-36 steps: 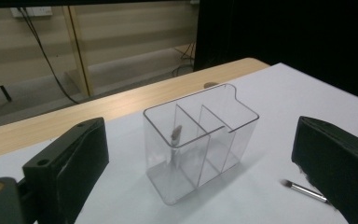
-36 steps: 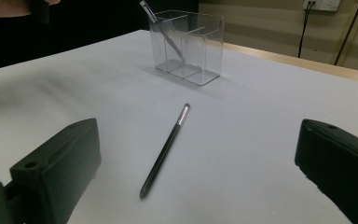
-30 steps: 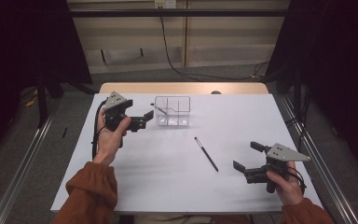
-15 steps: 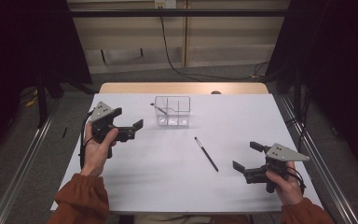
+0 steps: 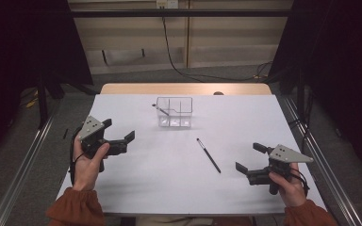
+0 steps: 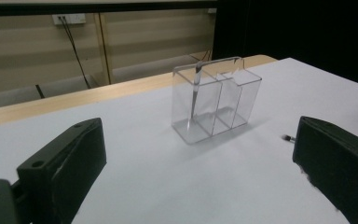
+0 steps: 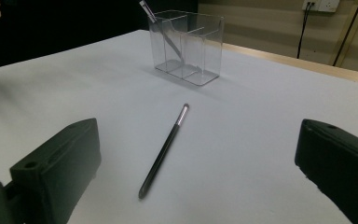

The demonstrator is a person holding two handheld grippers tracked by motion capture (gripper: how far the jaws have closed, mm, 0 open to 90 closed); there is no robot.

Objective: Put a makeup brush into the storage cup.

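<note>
The left gripper (image 5: 120, 137) has pulled back from the clear plastic box (image 5: 174, 112) toward the bench's (image 5: 160, 188) left edge, jaws wide apart and holding nothing. A thin pen (image 5: 162, 110) leans in the box's left slot. The smooth black pen (image 5: 209, 155) lies flat on open white bench, near the right gripper (image 5: 250, 160), whose jaws are also apart.

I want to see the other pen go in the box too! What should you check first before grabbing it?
1. Right gripper open wide: ok.
2. Pen lying free on the table, nothing touching it: ok.
3. Pen in front of the right gripper's jaws: ok.
4. Clear box upright: ok.
5. Empty compartments left beside the pen already inside: ok.
6. Left gripper away from the box, out of the way: ok.
</note>
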